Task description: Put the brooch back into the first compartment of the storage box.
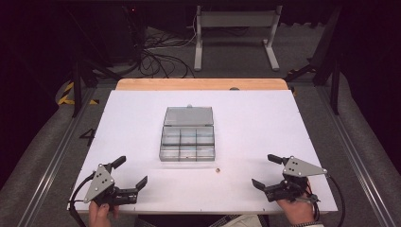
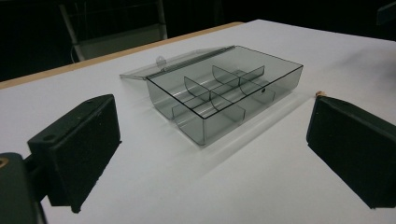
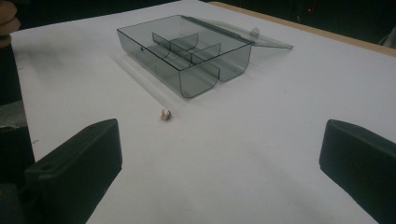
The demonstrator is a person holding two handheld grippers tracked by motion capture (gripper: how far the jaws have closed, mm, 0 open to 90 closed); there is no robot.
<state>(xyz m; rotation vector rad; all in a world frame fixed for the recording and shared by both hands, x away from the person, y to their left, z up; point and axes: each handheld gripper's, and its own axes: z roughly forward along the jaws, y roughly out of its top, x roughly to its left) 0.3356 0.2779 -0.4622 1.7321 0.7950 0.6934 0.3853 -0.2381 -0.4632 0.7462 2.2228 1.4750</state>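
Note:
A clear grey plastic compartment box [image 1: 187, 144] lies in the middle of the white table with its lid [image 1: 188, 116] folded open behind it. It appears again as the box [image 2: 224, 95] and the box [image 3: 184, 51], with nothing visible in its compartments. A small tan bead-like piece [image 1: 218, 170] rests on the table just in front of the box's right corner, also seen as the piece [image 3: 165, 114]. My left gripper [image 1: 130, 171] stands open near the front left corner. My right gripper [image 1: 266, 170] stands open near the front right. Nothing is between either pair of jaws.
The white board [image 1: 142, 118] lies on a wooden table whose far edge [image 1: 201, 84] shows behind it. Beyond it stand a metal frame [image 1: 234, 33] and loose cables [image 1: 161, 59] on the floor. Dark stands flank both sides.

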